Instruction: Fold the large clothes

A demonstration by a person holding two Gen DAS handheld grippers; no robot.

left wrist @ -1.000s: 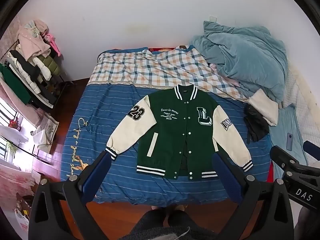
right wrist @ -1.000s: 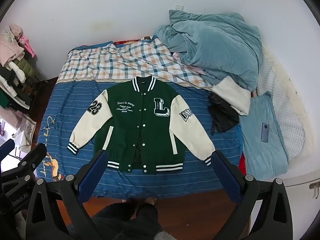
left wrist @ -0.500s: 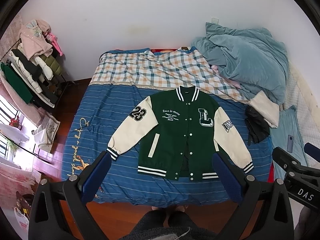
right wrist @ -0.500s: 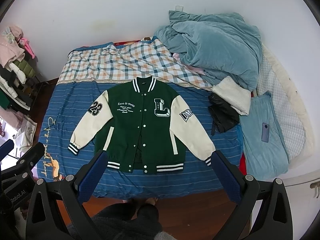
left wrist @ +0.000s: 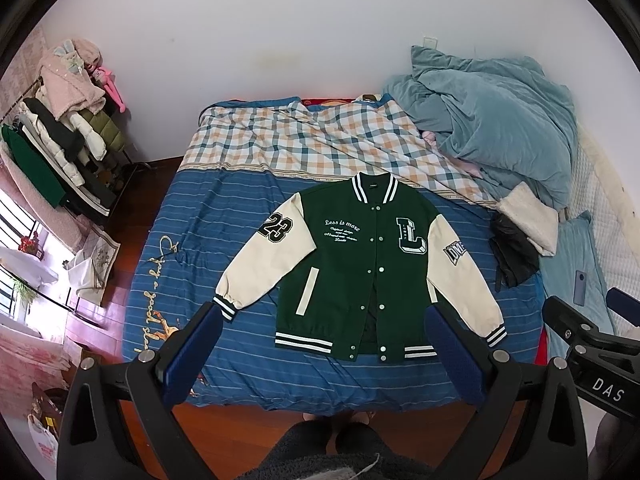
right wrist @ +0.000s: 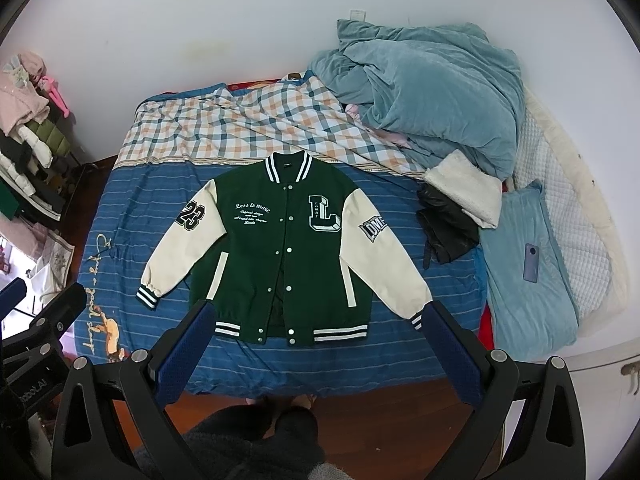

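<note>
- Nearest, the left gripper and right gripper both hang above the bed's near edge, jaws spread wide and empty.
- Just beyond, one green varsity jacket lies flat, front up, on the blue striped sheet, two cream sleeves angled outward.
- Folding appears not yet begun; the next move likely calls for pinching a sleeve cuff and carrying it across the body.
- Farther right: one black garment, one phone.
- Farthest: one checked quilt, one teal duvet.
</note>
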